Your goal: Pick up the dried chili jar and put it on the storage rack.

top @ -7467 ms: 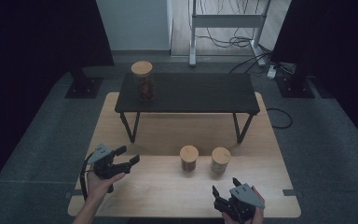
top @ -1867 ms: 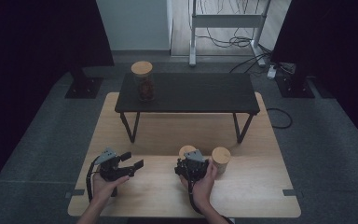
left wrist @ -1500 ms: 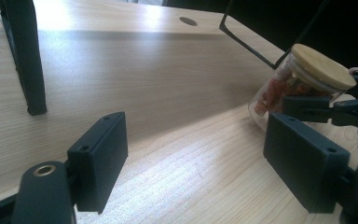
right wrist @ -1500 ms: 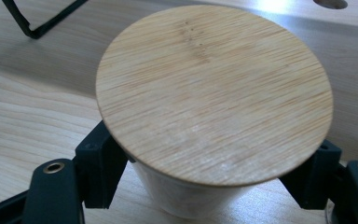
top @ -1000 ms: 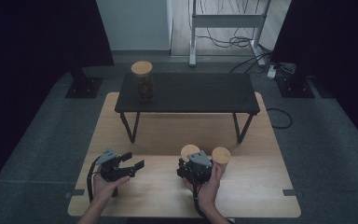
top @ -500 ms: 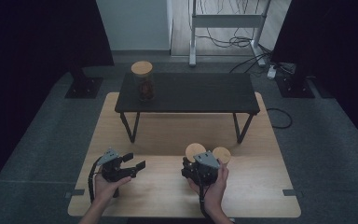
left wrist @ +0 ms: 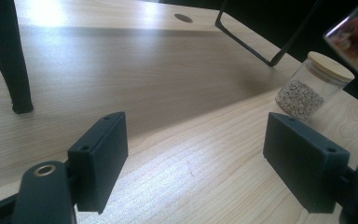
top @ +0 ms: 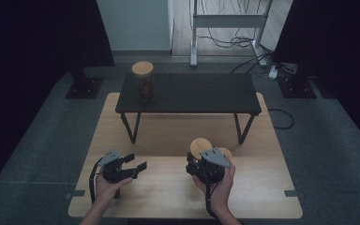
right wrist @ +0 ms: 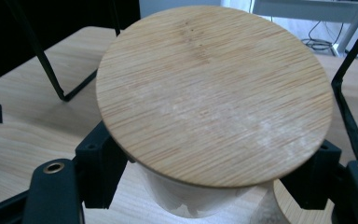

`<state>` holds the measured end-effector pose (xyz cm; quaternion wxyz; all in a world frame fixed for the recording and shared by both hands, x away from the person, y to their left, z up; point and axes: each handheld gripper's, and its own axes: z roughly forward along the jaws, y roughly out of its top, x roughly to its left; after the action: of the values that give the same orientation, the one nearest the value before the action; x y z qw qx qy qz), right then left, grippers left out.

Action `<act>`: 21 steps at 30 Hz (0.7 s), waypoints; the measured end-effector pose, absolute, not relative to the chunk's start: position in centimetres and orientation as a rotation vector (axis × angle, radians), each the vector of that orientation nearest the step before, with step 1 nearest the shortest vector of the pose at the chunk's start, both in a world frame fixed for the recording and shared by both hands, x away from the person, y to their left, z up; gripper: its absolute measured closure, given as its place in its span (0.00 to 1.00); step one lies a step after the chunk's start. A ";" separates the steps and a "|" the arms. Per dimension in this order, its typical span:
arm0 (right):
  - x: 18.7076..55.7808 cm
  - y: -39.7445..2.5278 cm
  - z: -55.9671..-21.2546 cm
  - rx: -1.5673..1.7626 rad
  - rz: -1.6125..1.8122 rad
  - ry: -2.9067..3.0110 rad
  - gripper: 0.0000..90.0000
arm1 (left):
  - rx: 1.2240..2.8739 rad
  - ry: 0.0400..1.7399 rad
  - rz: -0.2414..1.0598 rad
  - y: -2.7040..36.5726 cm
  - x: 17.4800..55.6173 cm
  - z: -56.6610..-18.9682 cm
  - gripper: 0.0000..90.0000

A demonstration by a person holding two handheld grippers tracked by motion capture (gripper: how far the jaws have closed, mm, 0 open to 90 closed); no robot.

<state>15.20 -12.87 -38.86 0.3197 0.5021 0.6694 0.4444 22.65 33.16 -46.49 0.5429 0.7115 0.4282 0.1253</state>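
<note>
Wooden tabletop (top: 168, 197) fills the lower half of the high view, with two forearms entering from the bottom edge. At lower centre-right, the right gripper (top: 205, 165) has its jaws pinching a glass jar (right wrist: 200, 200) just under its round bamboo lid (right wrist: 213, 93). The lid looks tilted toward the camera, which suggests the jar is being lifted or tipped rather than standing flat. A second jar (top: 225, 153) sits just beside it on the right, close enough to be knocked. In the left gripper view that second jar appears at upper right, part filled with pale grains.

At lower left, the left gripper (top: 132, 169) hovers low over bare wood with its jaws spread wide and nothing between them, likely waiting its turn. Open wood lies between the two grippers and toward the front edge.

Farther back, in the middle of the frame, a low black bench (top: 187, 91) stands on the tabletop; its thin legs fence the far side. A third jar (top: 143, 82) with dark contents stands on the bench's left end, leaving the rest of that top free.
</note>
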 end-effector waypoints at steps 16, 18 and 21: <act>14.9 -13.4 -35.7 1.262 1.230 1.685 0.28 | 1.683 1.018 0.301 33.3 22.6 -46.5 0.25; 15.0 -13.5 -35.3 1.257 1.235 1.680 0.28 | 1.682 1.018 0.301 33.3 22.6 -46.5 0.25; 15.2 -13.6 -34.8 1.248 1.236 1.672 0.28 | 1.681 1.019 0.302 33.4 22.6 -46.5 0.25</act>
<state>15.21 -13.61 -34.78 0.3503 0.4820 0.6458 0.4774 22.60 33.35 -46.46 0.5449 0.7088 0.4295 0.1272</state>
